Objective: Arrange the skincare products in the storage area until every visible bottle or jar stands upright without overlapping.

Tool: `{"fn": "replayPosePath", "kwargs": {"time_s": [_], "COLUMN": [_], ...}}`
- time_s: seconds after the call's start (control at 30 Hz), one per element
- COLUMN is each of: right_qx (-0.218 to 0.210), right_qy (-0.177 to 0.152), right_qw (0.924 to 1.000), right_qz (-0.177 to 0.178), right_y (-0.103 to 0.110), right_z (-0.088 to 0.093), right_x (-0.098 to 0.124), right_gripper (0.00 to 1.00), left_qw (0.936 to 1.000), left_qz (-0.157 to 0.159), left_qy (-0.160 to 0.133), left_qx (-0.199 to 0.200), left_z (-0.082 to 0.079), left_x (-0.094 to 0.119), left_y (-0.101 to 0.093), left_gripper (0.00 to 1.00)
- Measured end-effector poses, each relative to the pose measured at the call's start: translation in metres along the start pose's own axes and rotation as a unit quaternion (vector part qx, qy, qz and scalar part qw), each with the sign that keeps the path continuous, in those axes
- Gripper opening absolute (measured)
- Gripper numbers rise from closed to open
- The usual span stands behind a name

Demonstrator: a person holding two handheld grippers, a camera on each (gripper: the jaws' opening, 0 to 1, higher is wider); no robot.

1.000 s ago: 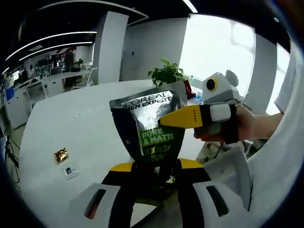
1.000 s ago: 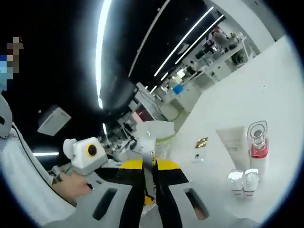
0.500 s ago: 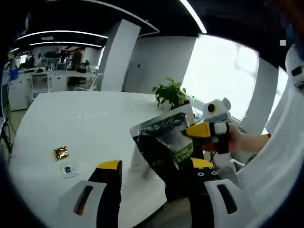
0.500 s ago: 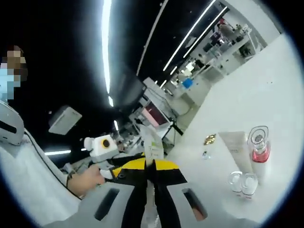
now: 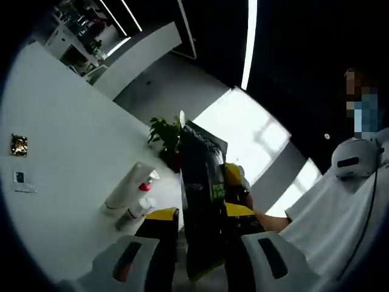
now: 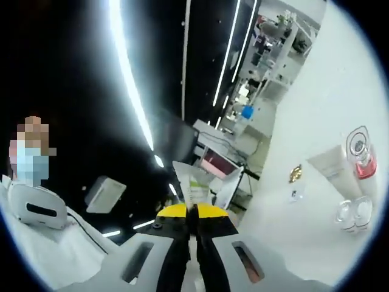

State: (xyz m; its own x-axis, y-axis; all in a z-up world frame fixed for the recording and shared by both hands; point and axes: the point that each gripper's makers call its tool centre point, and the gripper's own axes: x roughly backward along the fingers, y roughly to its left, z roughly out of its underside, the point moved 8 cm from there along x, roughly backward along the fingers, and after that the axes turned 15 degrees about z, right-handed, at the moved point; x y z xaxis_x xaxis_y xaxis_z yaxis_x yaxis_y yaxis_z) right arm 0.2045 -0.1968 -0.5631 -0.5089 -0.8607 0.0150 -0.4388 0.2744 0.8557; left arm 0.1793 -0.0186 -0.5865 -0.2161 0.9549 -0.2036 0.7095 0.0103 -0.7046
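Right claw (image 6: 193, 214) is clamped flat on the top edge of a dark pouch (image 5: 203, 213), its yellow tips pressed together with the thin foil between them; in the right gripper view the pouch (image 6: 196, 185) rises edge-on just past those tips. Left claw (image 5: 197, 219) has its jaws apart, and the pouch hangs in the gap between them, close to the right-hand jaw, though I cannot tell whether it touches either one. So the pouch is in the air, above and off the near edge of the bench (image 5: 61, 176), carried by one claw alone.

Risk, as I judge it: a soft pouch pinched by a thin edge can slip or swing, and it will not stand unless its base is set down flat and opened a little. Lowered at a slant, it would likely flop over. It could also land against the things already standing near the bench's near edge: a white tube (image 5: 124, 191), a bottle with a pink top (image 5: 144, 185) just beside it, and two small clear jars (image 6: 352, 213) close in front. These sit tightly grouped, so a swinging pouch might knock one over or lean on it. Well apart toward the far side lie a small gold packet (image 5: 19, 145) and a small card (image 5: 23, 180), clear of any of this.
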Motion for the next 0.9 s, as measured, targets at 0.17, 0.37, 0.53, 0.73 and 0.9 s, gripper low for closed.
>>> {"fn": "replayPosePath", "kwargs": {"time_s": [0.17,0.37,0.53,0.73,0.9], "right_qx": [-0.016,0.011,0.013,0.012,0.022], "right_qy": [-0.024,-0.057,-0.060,-0.034,-0.057], "right_qw": [0.9995,0.9975,0.9971,0.9980,0.9934], "right_qz": [0.015,0.040,0.044,0.053,0.097], "right_y": [-0.001,0.004,0.010,0.020,0.016], "right_z": [0.006,0.015,0.025,0.055,0.060], "right_x": [-0.007,-0.019,-0.023,-0.025,-0.018], "right_gripper": [0.02,0.05,0.22,0.25,0.11], "left_qw": [0.9999,0.9995,0.9968,0.9899,0.9897], "left_qz": [-0.001,-0.006,-0.002,0.008,0.000], "left_qy": [-0.013,-0.031,-0.080,-0.138,-0.140], "left_qx": [-0.005,-0.002,0.002,0.030,0.030], "left_z": [-0.004,-0.005,-0.011,-0.018,-0.016], "left_x": [0.018,0.031,0.034,0.038,0.039], "left_y": [-0.002,-0.011,-0.020,-0.019,-0.020], "left_gripper": [0.06,0.00,0.00,0.00,0.00]}}
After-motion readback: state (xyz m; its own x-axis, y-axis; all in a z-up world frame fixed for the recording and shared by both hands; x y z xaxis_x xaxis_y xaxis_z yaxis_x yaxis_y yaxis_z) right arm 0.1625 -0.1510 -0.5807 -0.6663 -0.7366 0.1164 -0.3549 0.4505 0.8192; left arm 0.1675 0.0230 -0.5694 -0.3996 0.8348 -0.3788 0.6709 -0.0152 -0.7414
